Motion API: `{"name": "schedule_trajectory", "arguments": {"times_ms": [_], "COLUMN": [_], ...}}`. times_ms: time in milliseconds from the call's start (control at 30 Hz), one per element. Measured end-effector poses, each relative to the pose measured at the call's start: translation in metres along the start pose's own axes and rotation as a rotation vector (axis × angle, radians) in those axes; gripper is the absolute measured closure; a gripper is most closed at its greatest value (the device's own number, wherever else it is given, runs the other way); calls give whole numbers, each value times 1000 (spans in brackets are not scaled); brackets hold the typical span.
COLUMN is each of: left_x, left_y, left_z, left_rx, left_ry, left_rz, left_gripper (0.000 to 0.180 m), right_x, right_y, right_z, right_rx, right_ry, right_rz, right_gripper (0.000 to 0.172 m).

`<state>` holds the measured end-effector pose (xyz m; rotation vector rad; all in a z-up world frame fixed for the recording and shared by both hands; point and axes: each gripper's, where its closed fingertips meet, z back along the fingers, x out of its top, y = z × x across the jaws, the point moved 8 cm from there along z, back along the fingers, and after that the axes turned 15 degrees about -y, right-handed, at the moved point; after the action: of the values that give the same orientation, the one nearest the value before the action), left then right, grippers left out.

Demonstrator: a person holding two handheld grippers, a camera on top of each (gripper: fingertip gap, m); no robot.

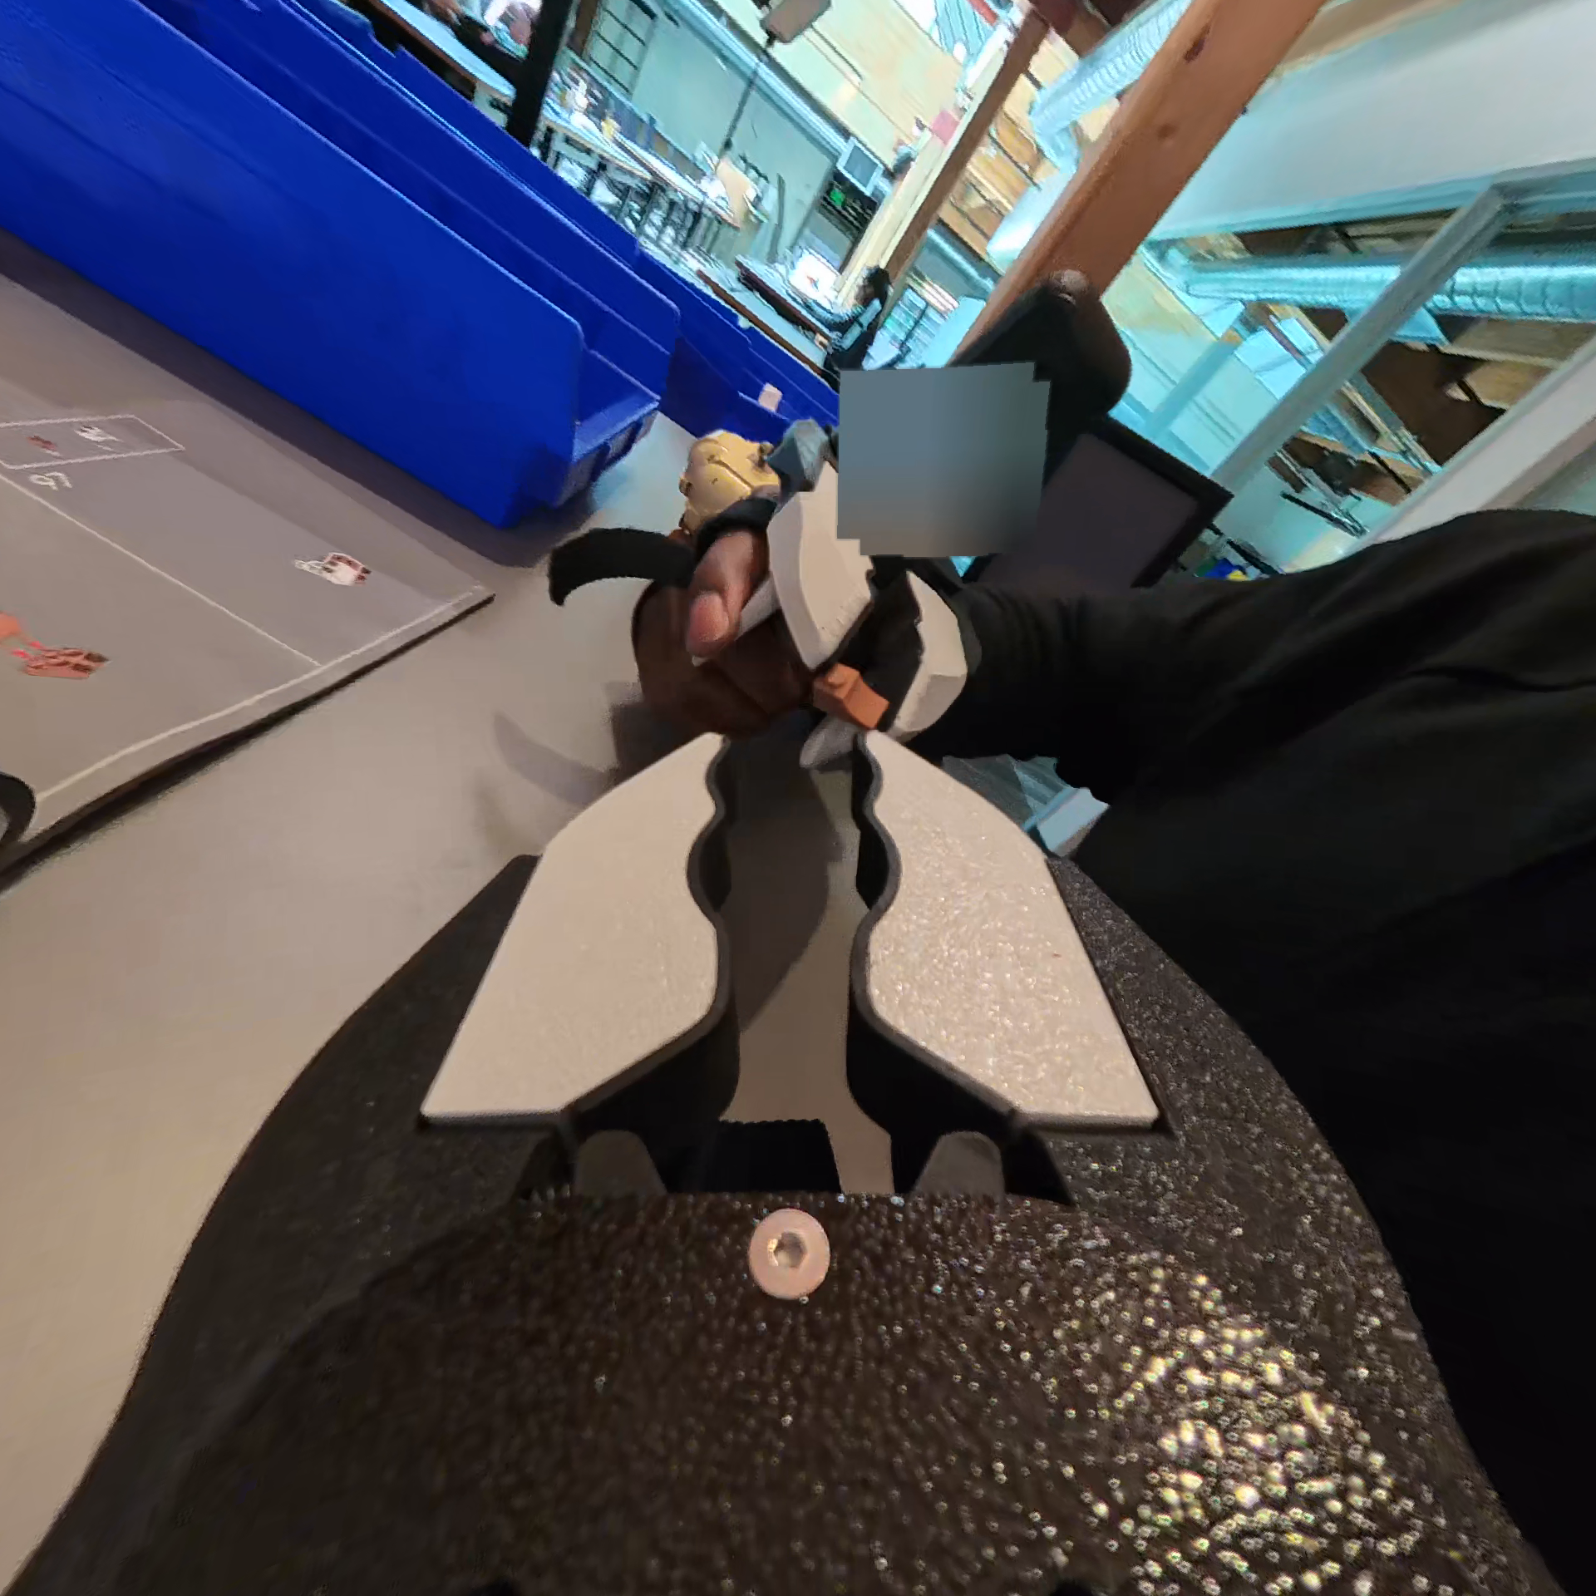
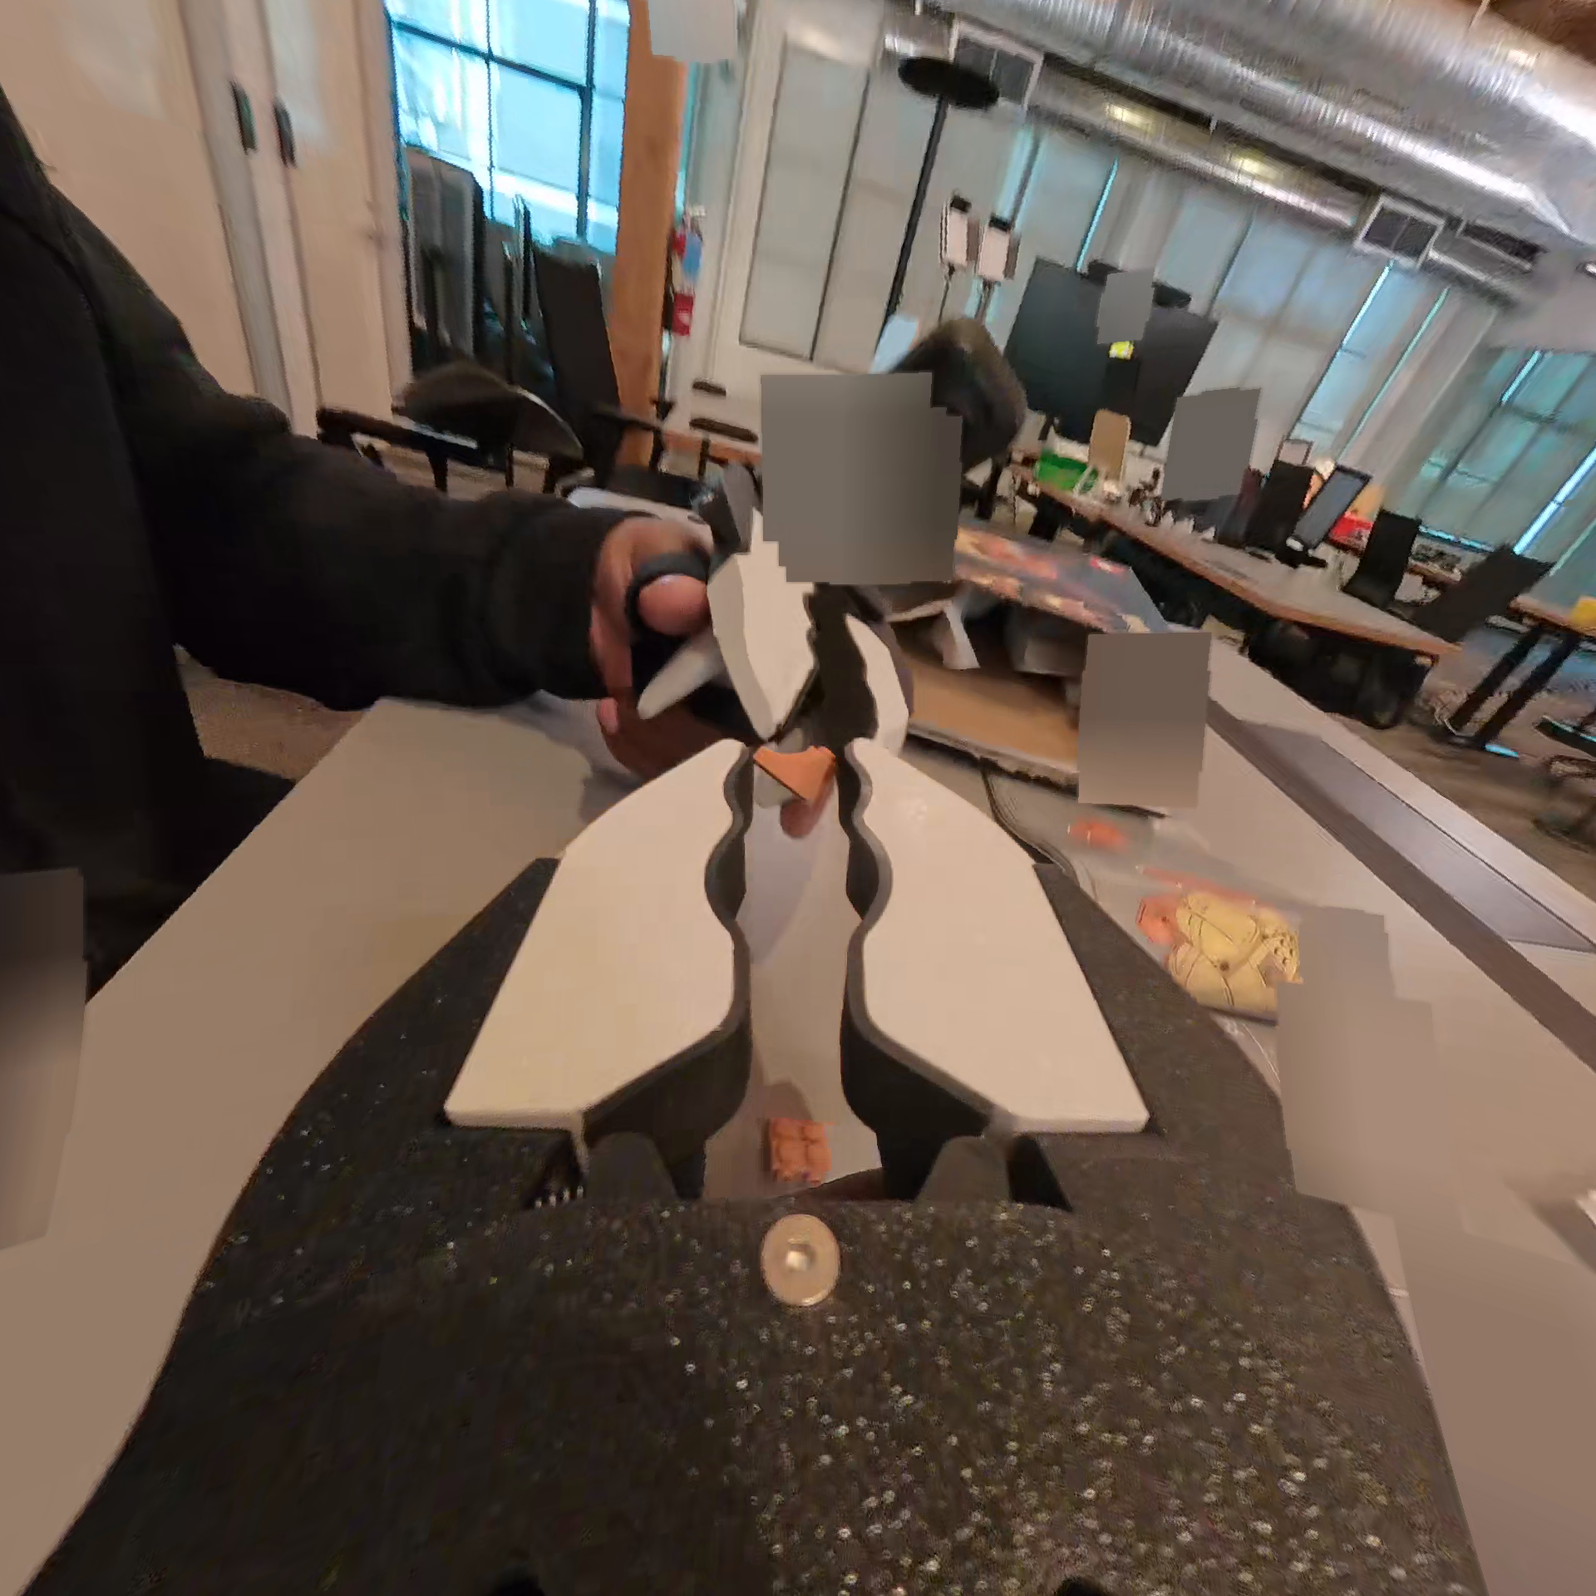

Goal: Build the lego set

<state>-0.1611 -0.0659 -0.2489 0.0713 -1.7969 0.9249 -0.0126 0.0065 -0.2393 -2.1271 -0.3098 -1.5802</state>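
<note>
Orange small plastic brick (image 2: pixel 794 775) sat clamped in the right gripper (image 2: pixel 794 760), raised tip-to-tip so the left gripper (image 1: pixel 790 747), fingers parted, could reach it.

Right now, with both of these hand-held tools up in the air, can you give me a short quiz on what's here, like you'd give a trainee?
1. True or false: the bins behind the grey mat are red.
2. Pick one: the small piece at the tips of the right gripper jaws is A green, B orange, C blue.
3. Short answer: what colour is the sleeve reaching in beside the left gripper?

Key: 1 false, they are blue. 2 B. 3 black.
</note>
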Motion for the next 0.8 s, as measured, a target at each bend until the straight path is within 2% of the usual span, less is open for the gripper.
{"name": "schedule_trajectory", "arguments": {"times_ms": [167, 333, 567, 800], "left_x": [8, 2, 1, 0], "left_y": [14, 16, 15, 14], "left_z": [-15, -30, -31, -33], "left_rx": [-157, -274, -284, -289], "left_ry": [-21, -35, -61, -60], "left_rz": [70, 154, 155, 161], "left_gripper": [153, 153, 157, 171], "right_x": [-3, 1, -3, -4], "right_y": [-7, -7, -6, -6], "right_z": [3, 10, 11, 10], "right_rx": [0, -5, -12, -12], "right_ry": [-79, -116, -114, -110], "right_rz": [5, -2, -25, -25], "right_gripper": [154, 154, 154, 154]}}
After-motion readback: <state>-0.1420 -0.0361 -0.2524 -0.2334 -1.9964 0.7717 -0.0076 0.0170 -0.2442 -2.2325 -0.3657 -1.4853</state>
